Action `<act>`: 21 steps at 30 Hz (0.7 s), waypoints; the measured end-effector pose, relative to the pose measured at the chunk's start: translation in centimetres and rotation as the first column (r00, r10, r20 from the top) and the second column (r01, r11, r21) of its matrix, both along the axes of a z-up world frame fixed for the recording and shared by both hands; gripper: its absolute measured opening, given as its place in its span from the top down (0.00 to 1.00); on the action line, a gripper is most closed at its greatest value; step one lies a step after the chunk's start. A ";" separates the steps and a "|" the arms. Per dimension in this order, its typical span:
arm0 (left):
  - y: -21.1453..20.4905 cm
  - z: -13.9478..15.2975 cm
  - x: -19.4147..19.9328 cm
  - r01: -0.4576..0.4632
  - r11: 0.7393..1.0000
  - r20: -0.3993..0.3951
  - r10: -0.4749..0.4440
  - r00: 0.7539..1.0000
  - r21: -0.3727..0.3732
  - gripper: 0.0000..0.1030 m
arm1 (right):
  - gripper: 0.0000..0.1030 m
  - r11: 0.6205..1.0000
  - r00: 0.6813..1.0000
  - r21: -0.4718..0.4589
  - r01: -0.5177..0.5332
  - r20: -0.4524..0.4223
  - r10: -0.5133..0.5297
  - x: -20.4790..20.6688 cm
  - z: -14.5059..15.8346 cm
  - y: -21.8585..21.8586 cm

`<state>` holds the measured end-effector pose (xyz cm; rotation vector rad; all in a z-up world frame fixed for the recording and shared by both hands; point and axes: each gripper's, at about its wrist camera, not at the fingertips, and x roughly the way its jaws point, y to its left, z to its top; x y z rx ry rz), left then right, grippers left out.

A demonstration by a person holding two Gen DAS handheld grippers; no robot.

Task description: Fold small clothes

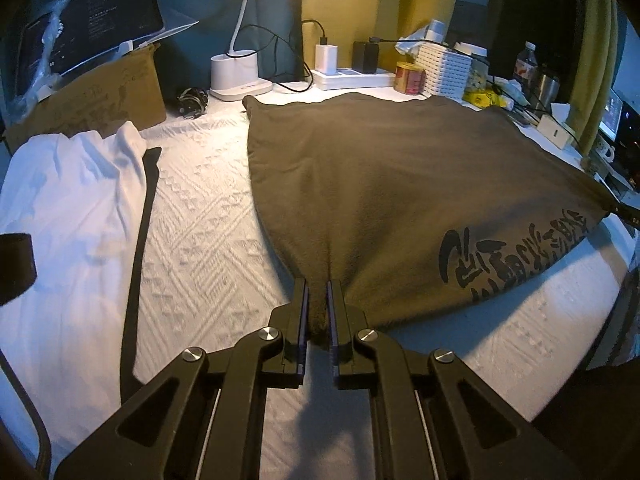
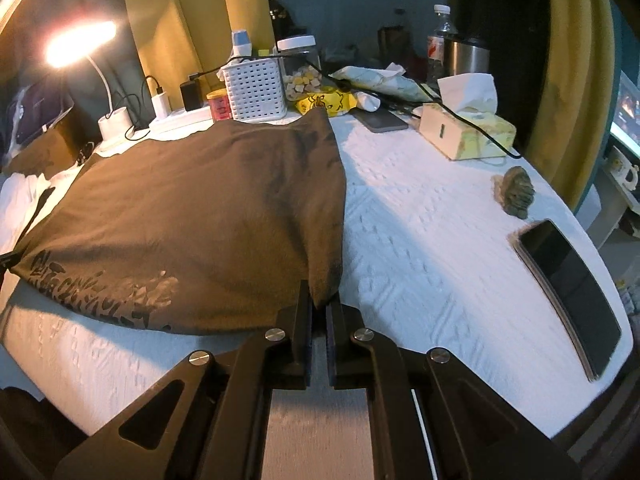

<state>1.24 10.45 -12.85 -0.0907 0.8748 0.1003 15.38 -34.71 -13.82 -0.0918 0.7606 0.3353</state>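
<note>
An olive-brown shirt [image 1: 380,184] with dark printed lettering [image 1: 516,252] lies spread on the white textured table cover [image 1: 200,240]. My left gripper [image 1: 318,292] is shut on the shirt's near left corner. My right gripper [image 2: 319,300] is shut on the shirt's [image 2: 200,208] near right corner. The right gripper's tip shows at the far right edge of the left wrist view [image 1: 626,212]. The cloth is stretched between both grippers, its near edge slightly lifted off the table.
A white garment [image 1: 68,208] with a black strap [image 1: 140,248] lies at left. At the back stand a lamp base [image 1: 236,76], chargers, a white basket [image 2: 256,88], a tissue box [image 2: 464,132]. A phone [image 2: 572,288] and a small olive bundle [image 2: 516,196] lie at right.
</note>
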 end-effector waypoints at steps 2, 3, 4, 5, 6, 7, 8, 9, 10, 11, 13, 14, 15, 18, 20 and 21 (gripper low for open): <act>-0.2 -0.1 -0.4 0.003 1.000 -0.001 -0.003 1.000 -0.002 0.93 | 0.94 1.000 1.000 -0.002 0.002 -0.001 -0.002 -0.6 0.0 -0.1; -0.3 -0.1 -0.6 0.004 1.000 -0.004 -0.004 1.000 -0.003 0.93 | 0.94 1.000 1.000 -0.003 0.005 -0.002 -0.005 -0.8 -0.1 -0.2; -0.3 -0.2 -0.7 0.005 1.000 -0.005 -0.005 1.000 -0.003 0.93 | 0.94 1.000 1.000 -0.004 0.007 -0.001 -0.007 -1.0 -0.1 -0.2; -0.4 -0.2 -0.9 0.006 1.000 -0.005 -0.006 1.000 -0.002 0.93 | 0.94 1.000 1.000 -0.004 0.008 -0.001 -0.008 -1.2 -0.1 -0.1; -0.5 -0.3 -1.0 0.008 1.000 -0.007 -0.008 1.000 -0.003 0.93 | 0.94 1.000 1.000 -0.004 0.010 0.001 -0.010 -1.5 0.0 -0.2; -0.6 -0.3 -1.1 0.009 1.000 -0.008 -0.009 1.000 -0.002 0.93 | 0.94 1.000 1.000 -0.004 0.011 0.003 -0.011 -1.7 0.0 -0.2; -0.7 -0.3 -1.2 0.010 1.000 -0.009 -0.010 1.000 -0.002 0.93 | 0.94 1.000 1.000 -0.006 0.012 0.004 -0.012 -1.8 0.1 -0.3; -0.8 -0.3 -1.3 0.013 1.000 -0.011 -0.013 1.000 -0.002 0.93 | 0.94 1.000 1.000 -0.008 0.013 0.006 -0.013 -2.1 0.1 -0.3; -0.8 -0.3 -1.5 0.014 1.000 -0.012 -0.014 1.000 -0.003 0.93 | 0.94 1.000 1.000 -0.009 0.014 0.007 -0.014 -2.3 0.1 -0.4; -0.9 -0.3 -1.7 0.016 1.000 -0.013 -0.016 1.000 -0.004 0.93 | 0.94 1.000 1.000 -0.010 0.015 0.007 -0.015 -2.5 0.1 -0.4; -1.0 -0.4 -1.9 0.018 1.000 -0.016 -0.019 1.000 -0.008 0.93 | 0.94 1.000 1.000 -0.014 0.019 0.004 -0.019 -2.9 -0.1 -0.6; -1.0 -0.6 -2.1 0.022 1.000 -0.021 -0.022 1.000 -0.010 0.93 | 0.94 1.000 1.000 -0.015 0.020 0.003 -0.020 -3.2 -0.2 -0.6; -1.0 -0.7 -2.2 0.023 1.000 -0.024 -0.024 0.999 -0.011 0.93 | 0.94 1.000 1.000 -0.017 0.022 0.000 -0.022 -3.4 -0.3 -0.7; -1.1 -1.0 -2.3 0.031 0.999 -0.039 -0.031 0.999 -0.013 0.93 | 0.94 0.999 1.000 -0.019 0.026 -0.008 -0.026 -3.7 -0.6 -0.9; -1.1 -1.2 -2.2 0.032 0.999 -0.051 -0.033 0.998 -0.015 0.93 | 0.94 0.999 0.999 -0.019 0.030 -0.020 -0.031 -3.8 -1.0 -1.0; -1.0 -1.2 -2.3 0.030 0.999 -0.055 -0.031 0.998 -0.023 0.93 | 0.94 0.999 0.999 -0.019 0.032 -0.026 -0.032 -3.8 -1.3 -1.0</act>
